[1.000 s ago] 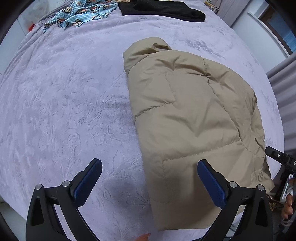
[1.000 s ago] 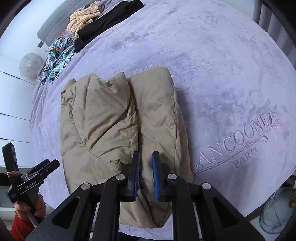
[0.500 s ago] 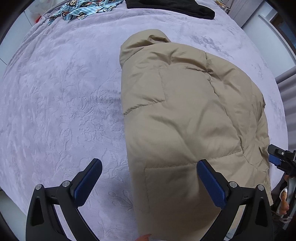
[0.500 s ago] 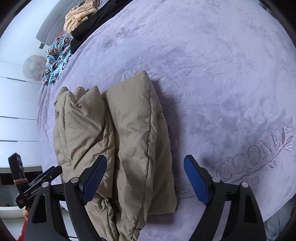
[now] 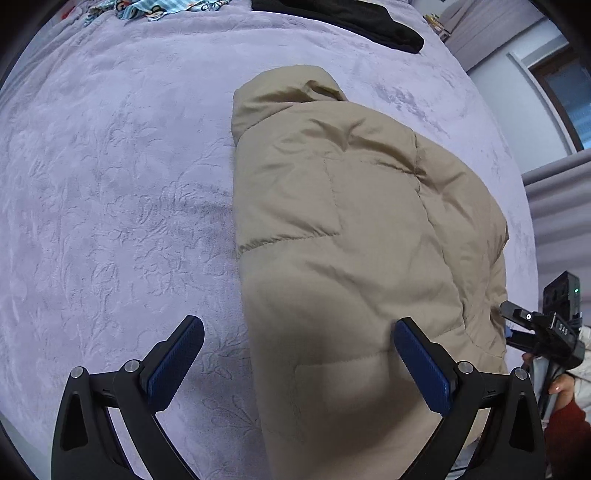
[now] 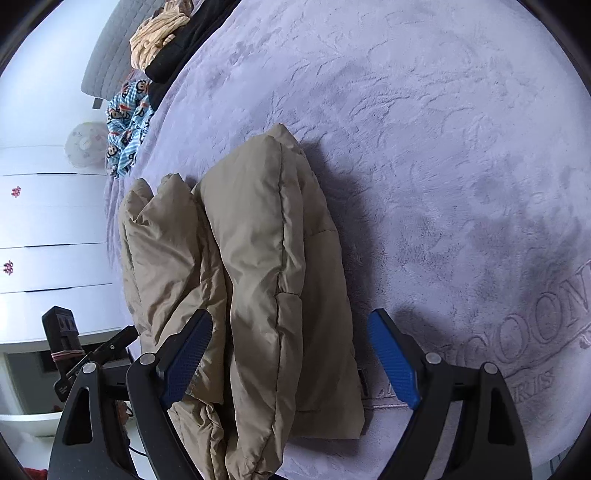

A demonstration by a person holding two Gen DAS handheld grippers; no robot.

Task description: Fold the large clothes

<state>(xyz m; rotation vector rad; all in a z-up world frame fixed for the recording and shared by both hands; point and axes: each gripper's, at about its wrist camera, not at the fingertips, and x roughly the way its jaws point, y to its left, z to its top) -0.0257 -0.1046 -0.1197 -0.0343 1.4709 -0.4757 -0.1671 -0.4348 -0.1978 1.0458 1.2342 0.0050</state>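
Observation:
A beige puffer jacket (image 5: 362, 236) lies folded lengthwise on a lilac bedspread (image 5: 110, 184). It also shows in the right wrist view (image 6: 258, 280) as two long padded folds side by side. My left gripper (image 5: 306, 362) is open and empty, low over the jacket's near left edge. My right gripper (image 6: 291, 358) is open and empty, its jaws either side of the jacket's near end, above the right-hand fold. The other gripper shows at the frame edge in each view (image 5: 546, 325) (image 6: 85, 350).
A black garment (image 5: 354, 18), a blue monkey-print cloth (image 6: 127, 114) and a tan garment (image 6: 159, 37) lie at the far end of the bed. White drawers (image 6: 44, 229) stand beside the bed. Curtains and a window (image 5: 561, 81) are on the other side.
My right gripper went from shut to open and came lower over the jacket's end. My left gripper stayed open and moved closer to the jacket.

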